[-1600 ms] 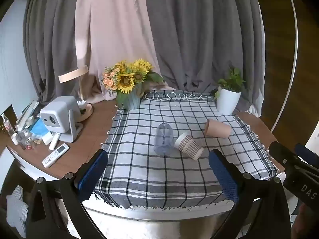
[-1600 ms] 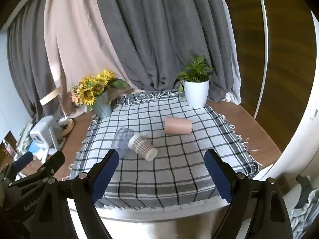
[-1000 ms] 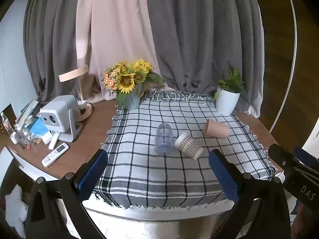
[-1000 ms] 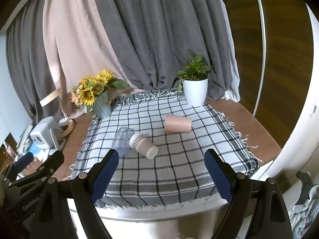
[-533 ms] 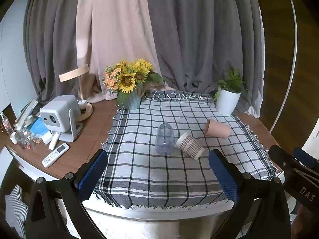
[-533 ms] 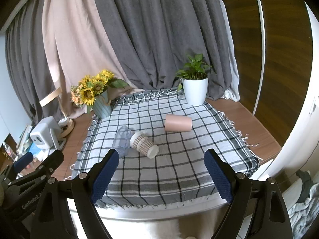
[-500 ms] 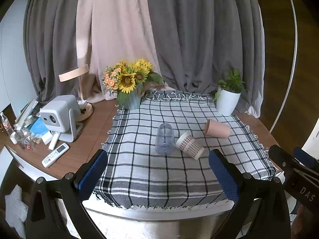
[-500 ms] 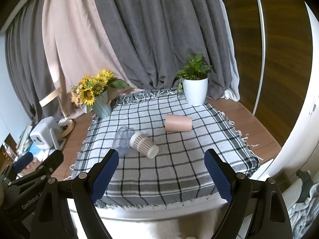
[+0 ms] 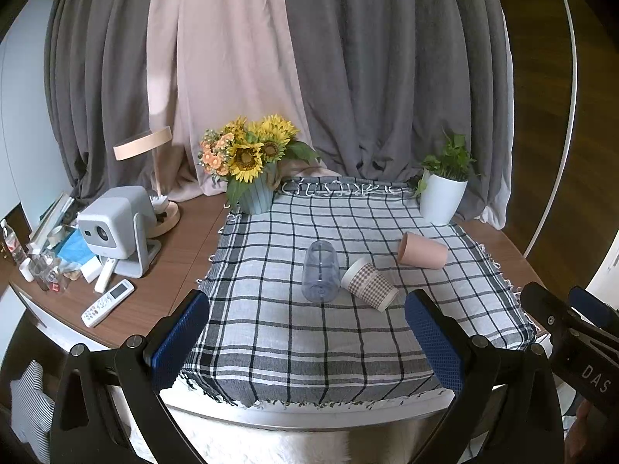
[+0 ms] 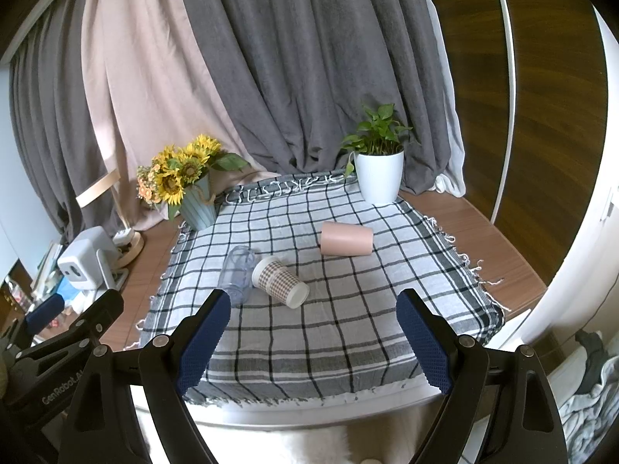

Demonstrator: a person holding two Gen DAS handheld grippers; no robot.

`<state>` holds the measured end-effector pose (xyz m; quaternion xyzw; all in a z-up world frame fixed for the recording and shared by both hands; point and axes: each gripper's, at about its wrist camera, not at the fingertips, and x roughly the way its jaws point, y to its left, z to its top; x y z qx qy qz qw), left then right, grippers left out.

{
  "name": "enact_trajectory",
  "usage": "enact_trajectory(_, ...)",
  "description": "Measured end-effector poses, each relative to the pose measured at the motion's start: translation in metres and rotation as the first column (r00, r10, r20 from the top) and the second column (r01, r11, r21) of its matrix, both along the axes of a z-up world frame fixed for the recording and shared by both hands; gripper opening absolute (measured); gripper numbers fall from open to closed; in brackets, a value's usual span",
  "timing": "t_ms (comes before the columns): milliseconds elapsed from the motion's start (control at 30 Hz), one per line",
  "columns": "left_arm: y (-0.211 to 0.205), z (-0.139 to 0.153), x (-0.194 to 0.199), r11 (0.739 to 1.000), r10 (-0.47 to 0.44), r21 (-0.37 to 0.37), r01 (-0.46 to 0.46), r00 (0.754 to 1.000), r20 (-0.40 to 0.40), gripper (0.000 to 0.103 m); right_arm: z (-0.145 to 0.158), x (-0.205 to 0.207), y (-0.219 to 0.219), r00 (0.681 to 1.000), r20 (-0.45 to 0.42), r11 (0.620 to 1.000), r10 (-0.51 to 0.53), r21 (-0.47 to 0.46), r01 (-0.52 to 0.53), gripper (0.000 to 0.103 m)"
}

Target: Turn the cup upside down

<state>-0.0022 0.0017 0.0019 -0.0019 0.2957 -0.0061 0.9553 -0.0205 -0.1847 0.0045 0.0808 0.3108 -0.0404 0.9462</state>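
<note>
Three cups lie on their sides on a checked cloth (image 9: 294, 332) (image 10: 348, 332). A clear plastic cup (image 9: 320, 277) (image 10: 236, 273) lies at the left. A brown-checked paper cup (image 9: 369, 284) (image 10: 280, 282) lies beside it. A pink cup (image 9: 422, 256) (image 10: 346, 244) lies farther right. My left gripper (image 9: 307, 342) is open and empty, back from the table's near edge. My right gripper (image 10: 314, 342) is open and empty, also back from the near edge.
A sunflower vase (image 9: 253, 197) (image 10: 197, 208) stands at the cloth's back left, a white plant pot (image 9: 441, 201) (image 10: 379, 181) at the back right. A projector (image 9: 116, 228), lamp (image 9: 154, 178), remote (image 9: 108, 303) and clutter sit on the wooden table at left. Curtains hang behind.
Both views have shifted only slightly; the cups have not moved and both grippers stay open.
</note>
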Motion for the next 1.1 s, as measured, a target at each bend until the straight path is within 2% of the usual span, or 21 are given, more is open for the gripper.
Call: enact_trajectory(1100,0.0042,0.0031,0.0030,1.000,-0.004,0.002,0.004,1.000,0.003,0.103,-0.0002,-0.0023,0.0020,1.000,0.001,1.000,-0.005,-0.002,0.005,0.088)
